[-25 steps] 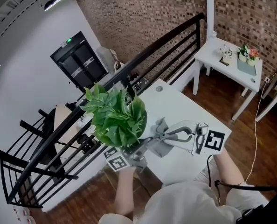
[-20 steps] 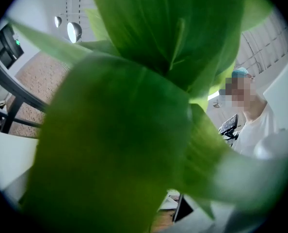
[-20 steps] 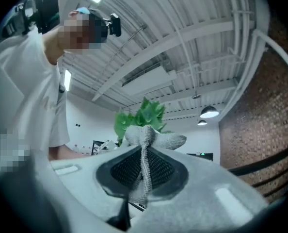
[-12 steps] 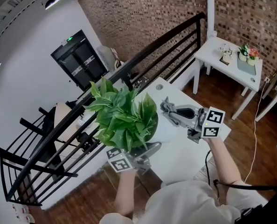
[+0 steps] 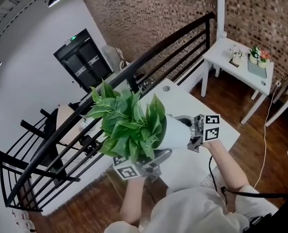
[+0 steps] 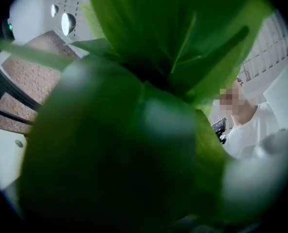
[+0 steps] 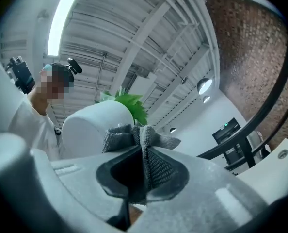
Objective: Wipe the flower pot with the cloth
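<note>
Two grippers, one pot.
- Left gripper (image 5: 156,158): clamped at the rim of the flower pot (image 5: 175,132), which is held tilted above the white table (image 5: 197,161).
- Right gripper (image 7: 139,166): jaws pinch the grey cloth (image 7: 143,142) just beside the pot's white wall.
- Handling: press the cloth's fold flat and sweep around the wall, keeping the pot steady.
- Obscured: leaves (image 6: 134,130) fill the left gripper view, and cloth-to-pot contact is uncertain.
</note>
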`<state>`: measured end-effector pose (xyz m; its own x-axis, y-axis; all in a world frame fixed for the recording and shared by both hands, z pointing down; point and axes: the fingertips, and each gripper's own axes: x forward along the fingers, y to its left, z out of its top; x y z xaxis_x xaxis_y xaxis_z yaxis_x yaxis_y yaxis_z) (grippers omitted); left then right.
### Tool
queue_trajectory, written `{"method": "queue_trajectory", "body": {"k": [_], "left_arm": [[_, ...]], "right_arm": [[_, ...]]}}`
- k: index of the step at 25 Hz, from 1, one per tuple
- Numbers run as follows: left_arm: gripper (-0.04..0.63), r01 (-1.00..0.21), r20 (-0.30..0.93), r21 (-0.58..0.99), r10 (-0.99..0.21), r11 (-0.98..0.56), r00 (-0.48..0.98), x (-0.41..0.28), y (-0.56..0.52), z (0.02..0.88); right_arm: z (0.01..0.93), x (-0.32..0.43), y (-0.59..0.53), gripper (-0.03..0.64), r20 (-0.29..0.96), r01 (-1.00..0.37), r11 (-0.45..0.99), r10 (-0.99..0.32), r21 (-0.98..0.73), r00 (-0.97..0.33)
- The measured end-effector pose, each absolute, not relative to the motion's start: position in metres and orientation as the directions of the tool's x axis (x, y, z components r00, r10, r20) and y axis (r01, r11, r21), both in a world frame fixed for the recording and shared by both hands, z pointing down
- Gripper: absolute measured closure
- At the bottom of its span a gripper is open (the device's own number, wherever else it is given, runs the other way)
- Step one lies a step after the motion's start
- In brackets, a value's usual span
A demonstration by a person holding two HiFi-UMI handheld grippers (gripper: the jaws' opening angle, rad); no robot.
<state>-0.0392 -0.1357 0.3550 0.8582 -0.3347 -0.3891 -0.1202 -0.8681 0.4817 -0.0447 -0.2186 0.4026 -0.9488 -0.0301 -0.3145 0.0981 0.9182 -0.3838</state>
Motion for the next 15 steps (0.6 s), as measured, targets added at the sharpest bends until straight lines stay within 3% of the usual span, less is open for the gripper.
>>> {"method": "queue_trajectory", "body": {"k": [15], "left_arm": [[0.193, -0.221, -0.341, 0.440, -0.390, -0.870, 0.855, -0.045, -0.146, 0.358]], "right_arm": [[0.431, -0.052, -0.182, 0.604, -0.308, 0.111, 0.894, -0.031, -0.434, -0.951]]}}
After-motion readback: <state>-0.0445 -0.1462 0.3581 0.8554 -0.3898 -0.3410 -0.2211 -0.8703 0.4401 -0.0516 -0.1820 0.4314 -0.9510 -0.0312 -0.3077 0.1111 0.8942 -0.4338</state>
